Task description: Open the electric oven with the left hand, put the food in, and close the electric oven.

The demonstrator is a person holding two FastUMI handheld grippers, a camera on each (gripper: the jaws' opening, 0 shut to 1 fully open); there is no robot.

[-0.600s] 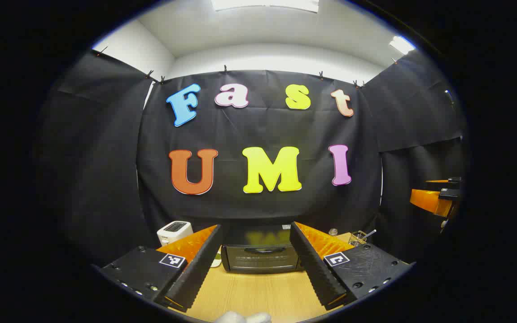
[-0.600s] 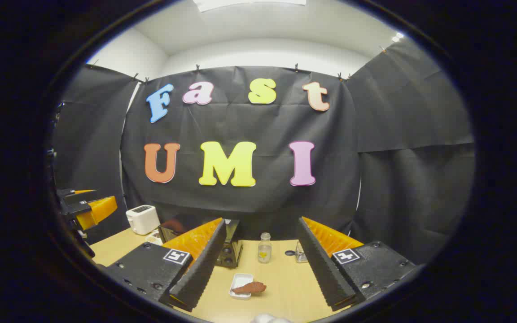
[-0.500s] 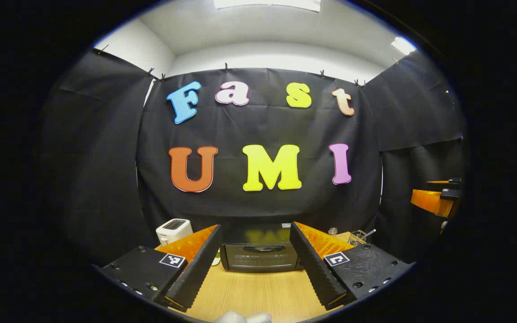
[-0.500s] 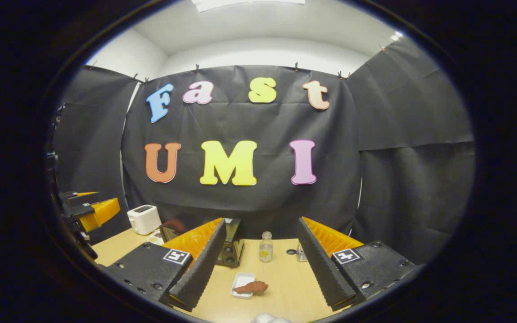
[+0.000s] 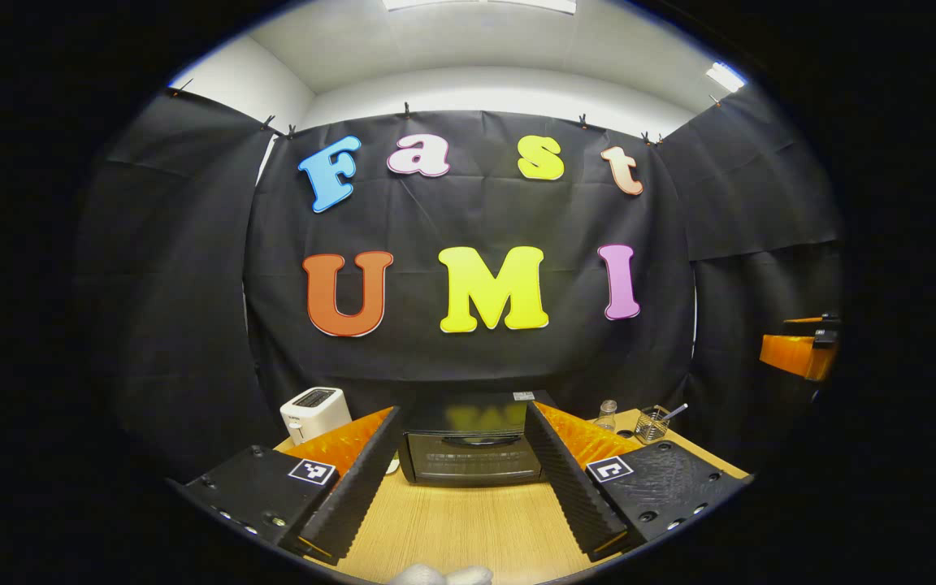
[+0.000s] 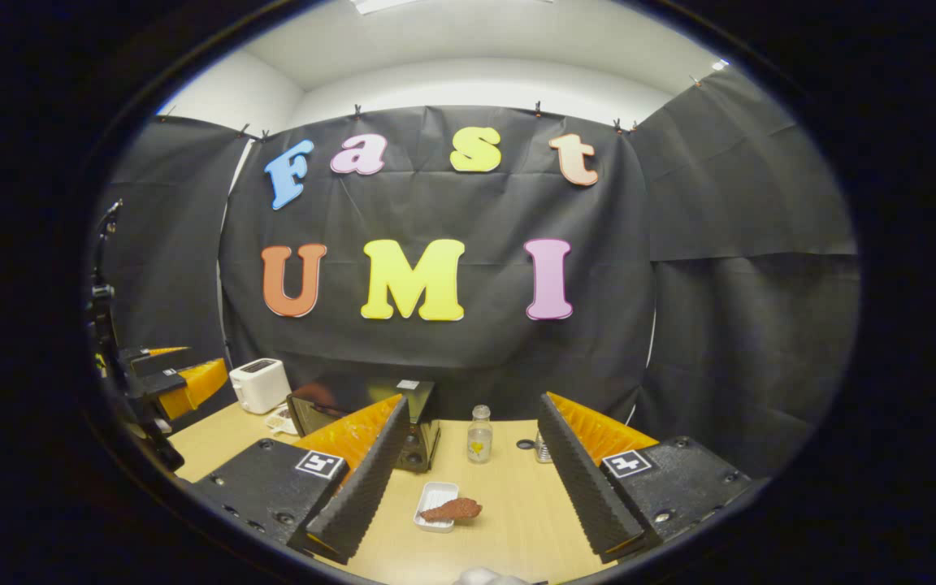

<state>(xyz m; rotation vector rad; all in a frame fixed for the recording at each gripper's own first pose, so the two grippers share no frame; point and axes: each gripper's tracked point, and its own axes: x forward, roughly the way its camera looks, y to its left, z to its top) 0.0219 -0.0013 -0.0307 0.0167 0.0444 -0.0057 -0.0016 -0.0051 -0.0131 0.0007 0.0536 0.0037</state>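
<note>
Black oven (image 5: 472, 447) (door closed) sits beyond the left tool (image 5: 461, 467).

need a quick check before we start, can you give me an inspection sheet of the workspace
surface: wooden table, bare in front of the oven
job's things: electric oven, door closed; food on a small white tray, out on the table
clutter: white toaster, glass bottle, wire basket
grippers: left gripper jaws open, facing the oven; right gripper jaws open, above the food
cables: nothing seen
surroundings: black cloth booth wall, white ceiling with lights
</note>
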